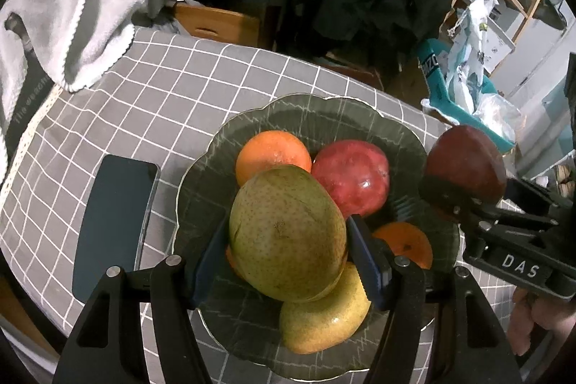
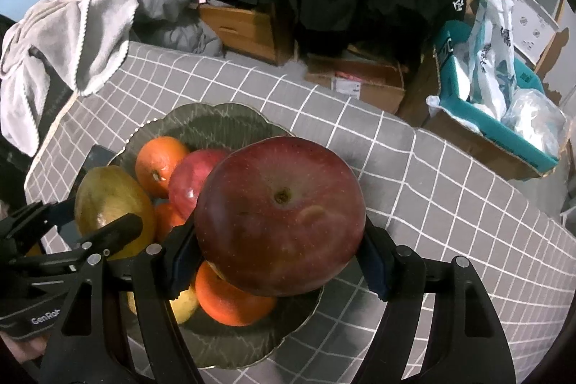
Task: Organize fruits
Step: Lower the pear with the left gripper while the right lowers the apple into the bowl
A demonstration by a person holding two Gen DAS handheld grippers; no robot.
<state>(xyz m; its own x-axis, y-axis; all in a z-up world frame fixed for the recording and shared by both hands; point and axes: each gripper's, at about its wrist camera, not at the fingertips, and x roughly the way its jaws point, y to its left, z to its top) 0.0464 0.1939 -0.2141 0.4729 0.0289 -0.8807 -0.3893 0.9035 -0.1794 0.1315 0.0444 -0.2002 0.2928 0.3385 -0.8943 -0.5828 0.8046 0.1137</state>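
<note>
A dark glass plate point(image 1: 288, 110) point(image 2: 216, 116) with a wavy rim sits on the checked cloth and holds an orange point(image 1: 271, 153) point(image 2: 160, 164), a red apple point(image 1: 351, 177) point(image 2: 194, 175), further oranges point(image 1: 405, 242) point(image 2: 230, 301) and a yellow pear point(image 1: 324, 315). My left gripper point(image 1: 288, 236) is shut on a green pear point(image 1: 288, 233) point(image 2: 111, 204) just above the plate's fruit. My right gripper point(image 2: 280, 258) is shut on a dark red apple point(image 2: 280, 215) point(image 1: 464, 164) over the plate's right side.
A dark phone point(image 1: 113, 222) lies on the grey checked tablecloth point(image 1: 144, 89) left of the plate. A grey towel point(image 1: 72, 24) is heaped at the far left corner. Off the table's far right stand a teal box with plastic bags point(image 2: 504, 89) and cardboard boxes point(image 2: 360, 81).
</note>
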